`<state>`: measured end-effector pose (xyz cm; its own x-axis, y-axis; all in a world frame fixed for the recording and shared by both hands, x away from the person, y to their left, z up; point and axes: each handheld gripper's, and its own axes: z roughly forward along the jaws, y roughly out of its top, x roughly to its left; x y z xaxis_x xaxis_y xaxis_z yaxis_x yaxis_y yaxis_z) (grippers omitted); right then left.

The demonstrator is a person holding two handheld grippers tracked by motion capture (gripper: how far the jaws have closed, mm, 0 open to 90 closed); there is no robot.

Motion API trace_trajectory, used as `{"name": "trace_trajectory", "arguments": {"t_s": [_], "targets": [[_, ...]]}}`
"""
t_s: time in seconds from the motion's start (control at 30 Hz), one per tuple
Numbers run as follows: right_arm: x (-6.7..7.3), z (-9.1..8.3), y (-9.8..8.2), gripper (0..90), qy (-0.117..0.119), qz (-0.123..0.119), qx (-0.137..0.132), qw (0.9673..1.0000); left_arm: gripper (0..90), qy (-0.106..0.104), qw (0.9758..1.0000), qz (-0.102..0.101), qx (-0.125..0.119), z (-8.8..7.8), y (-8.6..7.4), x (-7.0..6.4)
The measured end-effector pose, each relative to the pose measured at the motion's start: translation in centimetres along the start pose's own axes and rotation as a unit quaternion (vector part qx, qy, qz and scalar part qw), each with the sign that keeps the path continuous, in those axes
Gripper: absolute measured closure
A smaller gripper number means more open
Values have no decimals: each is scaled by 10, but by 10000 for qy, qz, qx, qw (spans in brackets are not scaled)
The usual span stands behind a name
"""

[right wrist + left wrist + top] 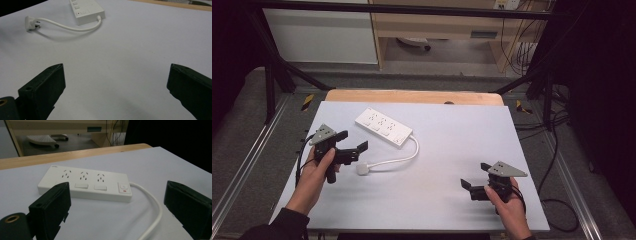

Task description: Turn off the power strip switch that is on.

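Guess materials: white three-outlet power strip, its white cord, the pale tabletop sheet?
White three-outlet power strip: looks like moulded plastic, smooth satin shell with crisp edges. White cord: likely rubbery plastic sheath, since it curves smoothly. Pale tabletop sheet: matte, no glare; material unclear. It lies over a light wooden board with visible grain.

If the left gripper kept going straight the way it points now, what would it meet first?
Most likely the white power strip: in the left gripper view it lies ahead between the open jaws of the left gripper, with bare table before it. Its cord curves just right of that line; depth is uncertain.
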<state>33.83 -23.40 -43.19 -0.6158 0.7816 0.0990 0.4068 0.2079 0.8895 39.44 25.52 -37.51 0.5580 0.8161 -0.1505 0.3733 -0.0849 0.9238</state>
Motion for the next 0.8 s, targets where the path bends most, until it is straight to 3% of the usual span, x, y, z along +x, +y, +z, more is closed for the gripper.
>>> {"name": "trace_trajectory", "arguments": {"t_s": [0.23, 0.43, 0.8], "targets": [[0, 0, 0, 23, -4, -1, 15, 10000, 70, -19, 9999, -100, 1, -18, -22, -7], [0, 1, 0, 23, -38, -5, 28, 10000, 72, -19, 9997, -180, 165, -32, -42, -11], [0, 3, 0, 23, -63, -13, 73, 10000, 67, -50, 9991, -156, 385, -52, -64, -18]]}}
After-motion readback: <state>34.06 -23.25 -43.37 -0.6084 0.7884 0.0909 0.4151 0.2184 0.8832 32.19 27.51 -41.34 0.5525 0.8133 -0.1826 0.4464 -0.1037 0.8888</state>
